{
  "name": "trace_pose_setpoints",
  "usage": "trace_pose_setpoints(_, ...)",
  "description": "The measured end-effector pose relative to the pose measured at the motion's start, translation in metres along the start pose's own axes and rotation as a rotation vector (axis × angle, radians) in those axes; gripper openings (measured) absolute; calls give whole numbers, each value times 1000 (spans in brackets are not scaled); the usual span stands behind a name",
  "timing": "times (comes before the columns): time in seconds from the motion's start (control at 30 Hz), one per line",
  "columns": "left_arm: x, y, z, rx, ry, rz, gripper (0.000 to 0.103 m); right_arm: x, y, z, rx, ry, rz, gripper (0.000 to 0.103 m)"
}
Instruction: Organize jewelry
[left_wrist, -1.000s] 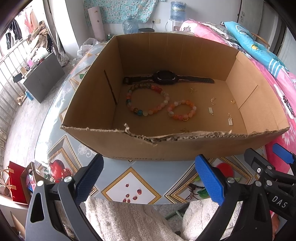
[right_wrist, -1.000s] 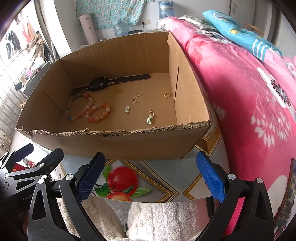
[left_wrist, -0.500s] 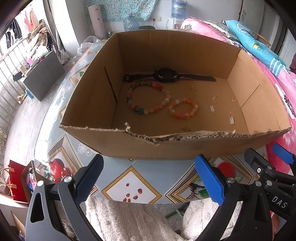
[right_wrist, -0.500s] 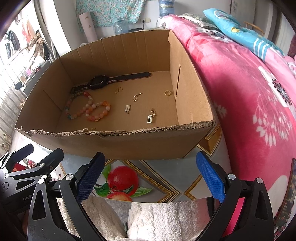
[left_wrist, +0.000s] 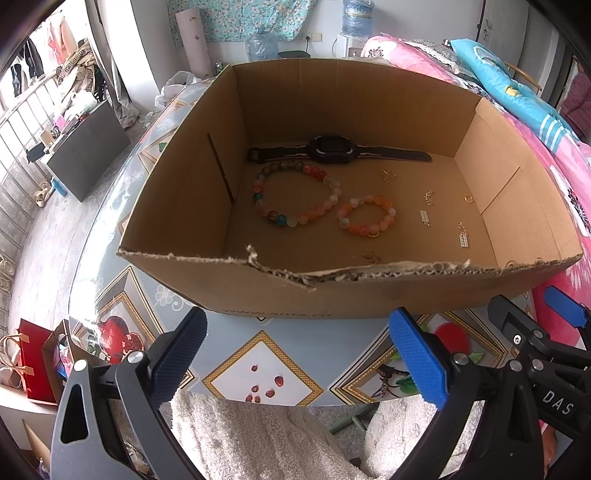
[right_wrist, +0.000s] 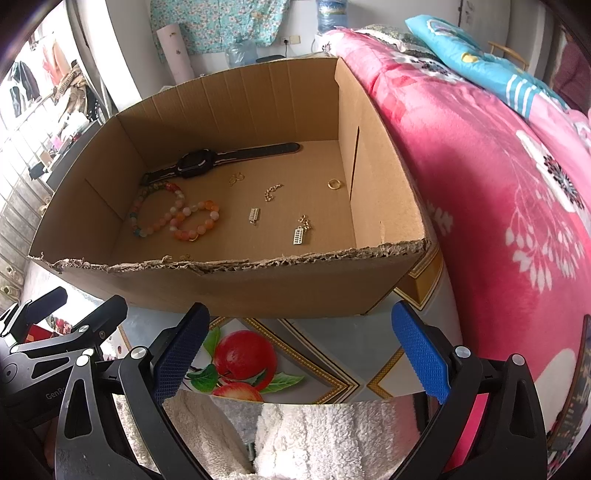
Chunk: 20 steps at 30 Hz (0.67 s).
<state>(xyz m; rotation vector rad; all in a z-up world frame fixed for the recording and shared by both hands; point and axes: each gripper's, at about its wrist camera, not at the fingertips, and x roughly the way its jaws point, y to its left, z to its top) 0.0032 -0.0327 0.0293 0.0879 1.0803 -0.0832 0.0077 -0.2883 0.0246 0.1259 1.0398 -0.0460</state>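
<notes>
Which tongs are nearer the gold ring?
Right, likely. The right tongs sit outside the box's front wall toward the gold ring's side; the left tongs sit farther left, beside them.

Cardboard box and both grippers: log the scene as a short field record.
container: cardboard box, open top, on patterned table
watch: flat along the far wall
large bead bracelet: left part of floor
small bead bracelet: touching the large one
gold ring: near right wall
small gold pieces: scattered, right half
left gripper: open, holding nothing, outside box
right gripper: open, holding nothing, outside box
</notes>
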Motion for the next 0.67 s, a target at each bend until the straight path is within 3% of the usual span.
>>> trace_pose_setpoints(0.67,2,0,0,-2,6,-1,97,0,0,-1,-1,1,-1,95)
